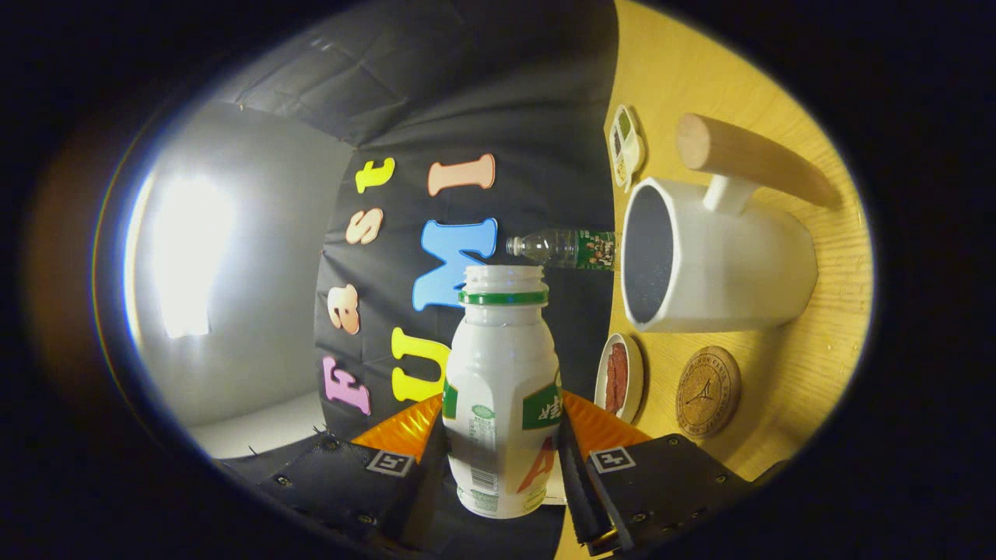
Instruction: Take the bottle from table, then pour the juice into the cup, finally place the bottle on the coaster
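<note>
Grip: gripper point(502, 459) pinched the bottle point(502, 404); lifted, tipped sideways
Pour: underway, cup point(724, 260) at 2 o'clock
Left: coaster point(706, 391) bare

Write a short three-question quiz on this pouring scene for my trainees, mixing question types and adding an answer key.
1. True or false: the gripper has both fingers pressed on the white bottle.
2. Is the bottle's mouth capped or open?
3. Which lies nearest the round coaster? A) small dish of red food B) clear plastic bottle C) divided dish

Key
1. True.
2. Open; its mouth points sideways, level with the white cup.
3. A.
</note>
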Tool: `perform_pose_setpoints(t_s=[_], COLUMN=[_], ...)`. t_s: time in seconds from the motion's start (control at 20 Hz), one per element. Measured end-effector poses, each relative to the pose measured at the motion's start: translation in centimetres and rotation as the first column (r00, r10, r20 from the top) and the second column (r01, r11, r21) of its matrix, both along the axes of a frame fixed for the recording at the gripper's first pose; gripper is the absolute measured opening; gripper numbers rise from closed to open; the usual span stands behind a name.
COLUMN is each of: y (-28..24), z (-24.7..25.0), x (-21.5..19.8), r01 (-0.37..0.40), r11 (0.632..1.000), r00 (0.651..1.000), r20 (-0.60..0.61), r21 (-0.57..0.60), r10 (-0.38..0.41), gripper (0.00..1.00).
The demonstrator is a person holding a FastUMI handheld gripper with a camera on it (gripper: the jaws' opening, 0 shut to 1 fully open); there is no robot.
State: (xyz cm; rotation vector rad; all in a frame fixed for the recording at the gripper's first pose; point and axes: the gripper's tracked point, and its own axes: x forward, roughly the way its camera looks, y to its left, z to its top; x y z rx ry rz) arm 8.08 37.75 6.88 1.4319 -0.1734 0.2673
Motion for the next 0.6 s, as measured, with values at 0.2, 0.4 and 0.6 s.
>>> perform_pose_setpoints(t_s=[0.2,0.4,0.6], y=[1.4,2.7,3.0], z=[0.2,0.5,0.7], x=[0.3,0.5,0.8], r01=[-0.004,-0.001,0.035], r11=[0.982,0.909,0.746], r00=[1.0,0.999,0.996], r20=[-0.023,-0.039,-0.037], r21=[-0.189,-0.416,-0.665], r10=[0.0,-0.017,-0.079], gripper=[0.67,0.67,0.68])
